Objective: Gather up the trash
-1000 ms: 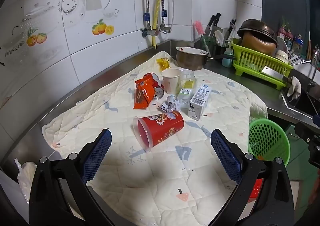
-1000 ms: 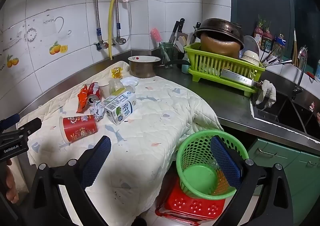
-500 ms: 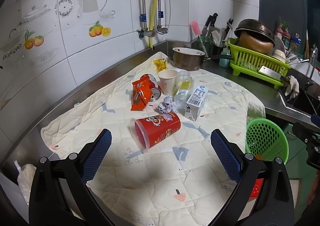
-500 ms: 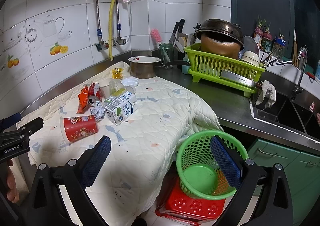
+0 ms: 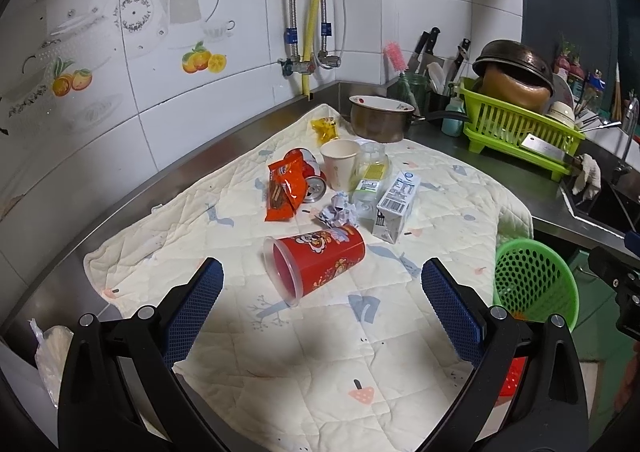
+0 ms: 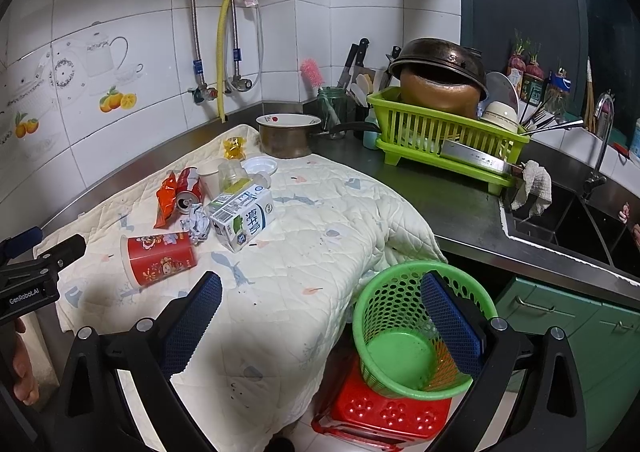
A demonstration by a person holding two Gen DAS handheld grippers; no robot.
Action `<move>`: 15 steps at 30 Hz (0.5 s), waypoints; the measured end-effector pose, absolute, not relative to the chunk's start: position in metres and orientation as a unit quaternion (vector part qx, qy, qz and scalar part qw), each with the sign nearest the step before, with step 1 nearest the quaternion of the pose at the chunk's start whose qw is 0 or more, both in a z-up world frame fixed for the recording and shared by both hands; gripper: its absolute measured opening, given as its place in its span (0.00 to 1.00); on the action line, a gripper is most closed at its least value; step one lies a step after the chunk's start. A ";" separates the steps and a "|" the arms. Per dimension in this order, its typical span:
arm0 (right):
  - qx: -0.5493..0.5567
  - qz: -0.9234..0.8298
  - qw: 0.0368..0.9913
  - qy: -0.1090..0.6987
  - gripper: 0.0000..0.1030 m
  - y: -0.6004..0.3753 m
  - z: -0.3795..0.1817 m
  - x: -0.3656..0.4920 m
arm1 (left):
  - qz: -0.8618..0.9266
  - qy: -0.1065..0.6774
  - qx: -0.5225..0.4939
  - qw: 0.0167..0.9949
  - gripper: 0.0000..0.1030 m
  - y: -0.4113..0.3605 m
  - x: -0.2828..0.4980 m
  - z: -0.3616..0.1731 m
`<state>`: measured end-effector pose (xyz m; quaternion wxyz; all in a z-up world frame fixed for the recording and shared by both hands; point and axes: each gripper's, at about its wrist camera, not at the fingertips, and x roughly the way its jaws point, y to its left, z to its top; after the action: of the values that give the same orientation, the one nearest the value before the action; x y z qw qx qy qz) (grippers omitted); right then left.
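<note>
Trash lies on a quilted cloth [image 5: 320,352] on the counter. A red cup [image 5: 318,262] [image 6: 160,258] lies on its side, just ahead of my open left gripper [image 5: 322,300]. Behind it are a crumpled paper ball [image 5: 340,212], a milk carton [image 5: 396,208] [image 6: 242,218], an orange snack wrapper [image 5: 284,192], a red can [image 5: 310,178], a paper cup [image 5: 339,164], a clear bottle [image 5: 370,176] and a yellow wrapper [image 5: 326,128]. A green mesh basket [image 6: 416,328] [image 5: 534,286] stands on a red stool [image 6: 384,412] beside the counter. My right gripper [image 6: 320,308] is open and empty above the basket's left rim.
A metal pot [image 5: 380,118] stands behind the cloth. A green dish rack [image 6: 444,136] with pans and bowls, a knife holder [image 6: 360,92] and a sink [image 6: 580,224] lie to the right. A plastic bag [image 5: 50,356] sits at the counter's near left edge. Tiled walls close the back.
My left gripper has moved forward a little toward the red cup. The right gripper has barely moved. Both stay open.
</note>
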<state>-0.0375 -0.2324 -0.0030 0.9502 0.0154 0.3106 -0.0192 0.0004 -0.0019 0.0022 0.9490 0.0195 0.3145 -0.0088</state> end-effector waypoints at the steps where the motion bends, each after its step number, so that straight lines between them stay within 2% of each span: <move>1: 0.016 -0.019 0.950 0.310 0.93 -0.233 -0.003 -0.038 | -0.009 0.315 0.019 0.949 0.95 -0.001 0.001 0.002; 15: 0.016 -0.018 0.951 0.308 0.93 -0.232 -0.003 -0.038 | -0.010 0.307 0.015 0.952 0.95 -0.002 -0.002 0.008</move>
<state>-0.0376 -0.2320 -0.0030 0.9511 0.0159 0.3079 -0.0182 -0.0025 -0.0020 0.0079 0.9517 0.0146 0.3066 -0.0104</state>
